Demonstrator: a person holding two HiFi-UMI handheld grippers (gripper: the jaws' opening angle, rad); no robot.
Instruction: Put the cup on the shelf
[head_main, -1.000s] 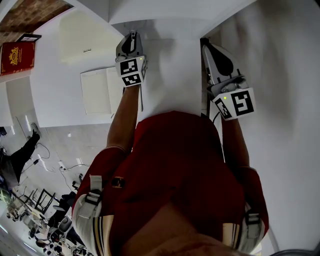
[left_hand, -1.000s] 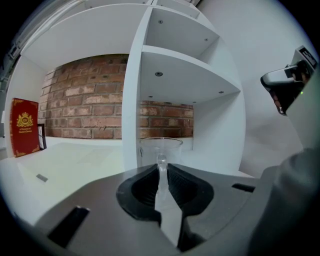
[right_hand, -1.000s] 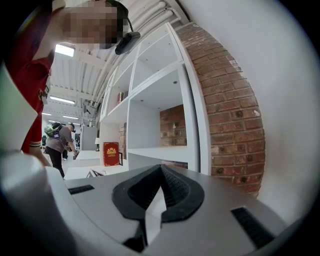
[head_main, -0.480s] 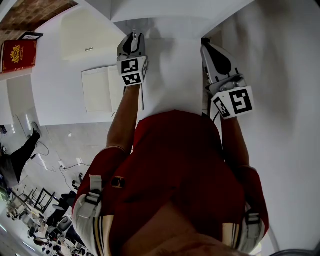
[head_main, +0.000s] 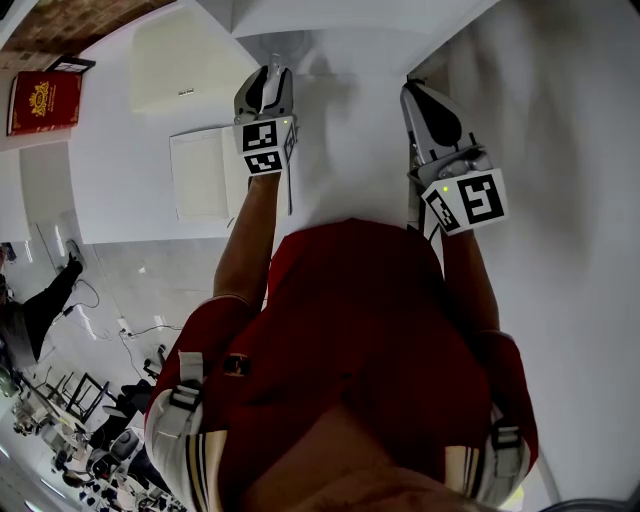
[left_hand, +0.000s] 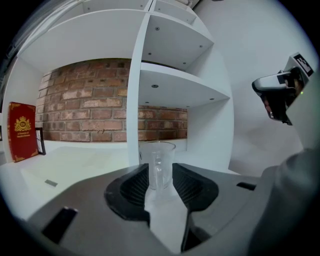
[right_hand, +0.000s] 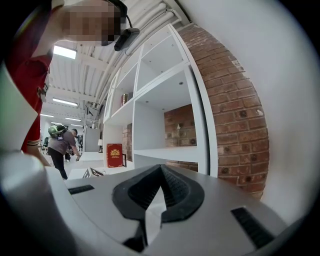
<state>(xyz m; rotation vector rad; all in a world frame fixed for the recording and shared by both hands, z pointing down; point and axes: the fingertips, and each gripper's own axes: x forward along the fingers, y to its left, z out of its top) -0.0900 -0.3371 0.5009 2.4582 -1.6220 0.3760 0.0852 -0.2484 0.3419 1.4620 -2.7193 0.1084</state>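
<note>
A clear glass cup (left_hand: 157, 164) with its handle toward the camera stands upright on the white shelf board (left_hand: 85, 162), just in front of a white upright divider (left_hand: 134, 100). My left gripper (left_hand: 160, 171) reaches around it, and its jaws are opening; the ribbed pads (left_hand: 136, 182) stand a little off the glass on both sides. In the head view the left gripper (head_main: 268, 78) points into the shelf unit. My right gripper (right_hand: 160, 168) is held up beside the shelf's right end, shut with nothing in it, and shows in the head view as the right gripper (head_main: 425, 100).
A red book (left_hand: 21, 131) stands upright at the far left of the same shelf, against the brick back wall (left_hand: 85, 105). More white shelf boards (left_hand: 175, 85) lie above. A white wall (head_main: 560, 150) runs along the right. People stand in the room behind (right_hand: 62, 145).
The left gripper's jaws have spread a little wider at the shelf. Both arms have stayed almost where they were, and the head view has shifted slightly.
</note>
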